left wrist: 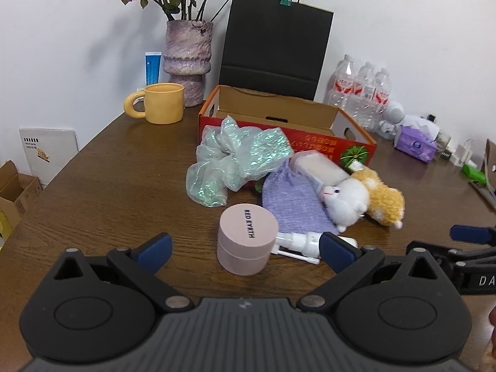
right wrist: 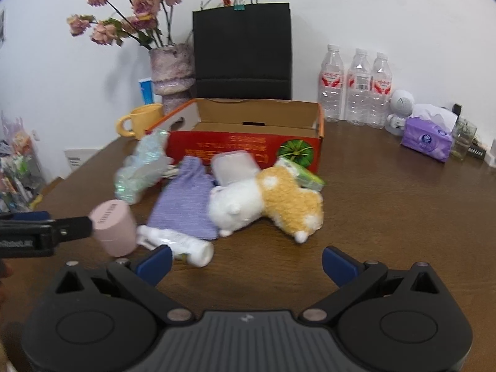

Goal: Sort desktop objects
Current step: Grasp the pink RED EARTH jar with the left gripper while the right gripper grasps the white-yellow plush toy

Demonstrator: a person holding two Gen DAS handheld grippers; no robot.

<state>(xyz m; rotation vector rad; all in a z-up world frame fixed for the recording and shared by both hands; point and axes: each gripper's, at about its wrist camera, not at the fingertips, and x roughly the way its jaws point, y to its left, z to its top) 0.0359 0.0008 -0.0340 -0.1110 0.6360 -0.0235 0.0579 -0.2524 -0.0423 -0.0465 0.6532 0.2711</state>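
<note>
You see a pale pink jar [left wrist: 246, 243], a lilac pouch [left wrist: 293, 206], a white-and-orange plush [left wrist: 362, 200] and a red box [left wrist: 322, 145] on your dark wood-grain counter [left wrist: 108, 186].

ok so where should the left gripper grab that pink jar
Grip the pink jar across its round side wall, below the lid seam, coming in level from the near side. It stands upright between the open left gripper fingers, and the white pump bottle lying against its right side crowds that finger.
</note>
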